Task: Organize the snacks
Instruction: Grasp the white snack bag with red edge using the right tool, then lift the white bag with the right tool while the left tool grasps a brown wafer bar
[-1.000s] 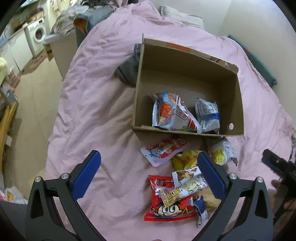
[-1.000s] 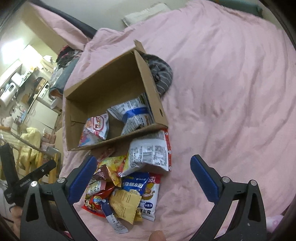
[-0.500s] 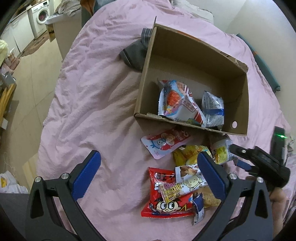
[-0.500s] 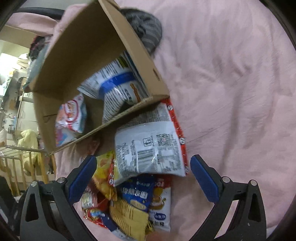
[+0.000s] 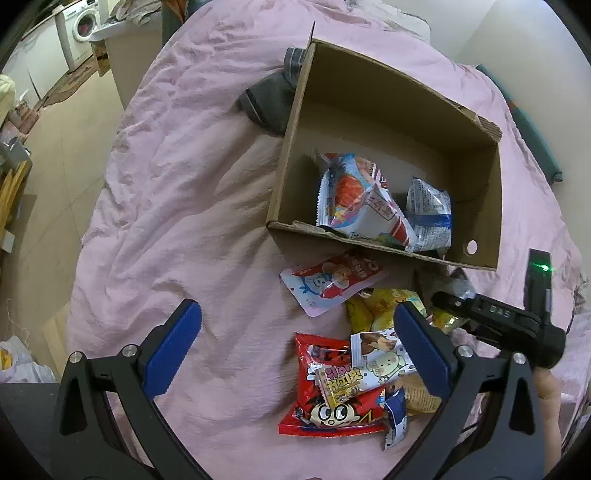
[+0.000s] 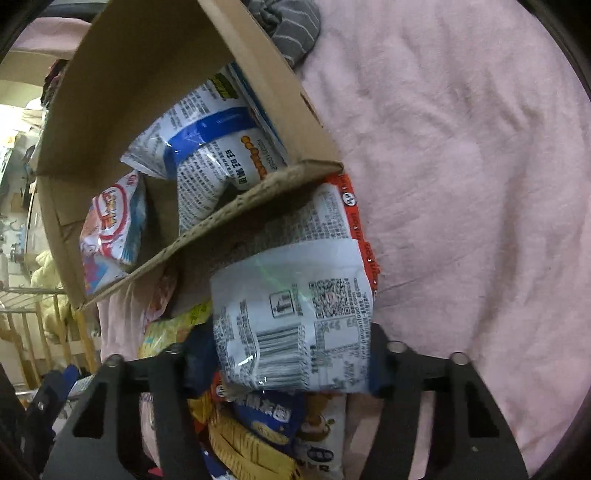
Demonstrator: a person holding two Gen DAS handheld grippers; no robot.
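Note:
An open cardboard box [image 5: 388, 92] lies on the pink bed with a red-blue packet [image 5: 354, 199] and a blue-white packet [image 5: 430, 210] inside. In front of it is a pile of snacks: a pink-white pouch [image 5: 328, 280], yellow packets [image 5: 380, 306] and a red packet with cartoon eyes [image 5: 332, 410]. My left gripper [image 5: 293, 314] hangs open above this pile, holding nothing. My right gripper [image 6: 291, 354] is closing on a white packet with a barcode [image 6: 295, 302] at the pile's far end, beside the box [image 6: 147, 74]. Its pads press the packet's two sides.
A grey striped garment [image 5: 269, 103] lies against the box's far left corner. The bed's edge runs down the left, with floor and a washing machine [image 5: 79, 26] beyond. A dark green roll [image 5: 535, 147] lies at the bed's right side.
My right gripper came down onto the pile and narrowed its jaws around the white barcode packet. It also moved into the left wrist view. The left gripper stayed open over the pile.

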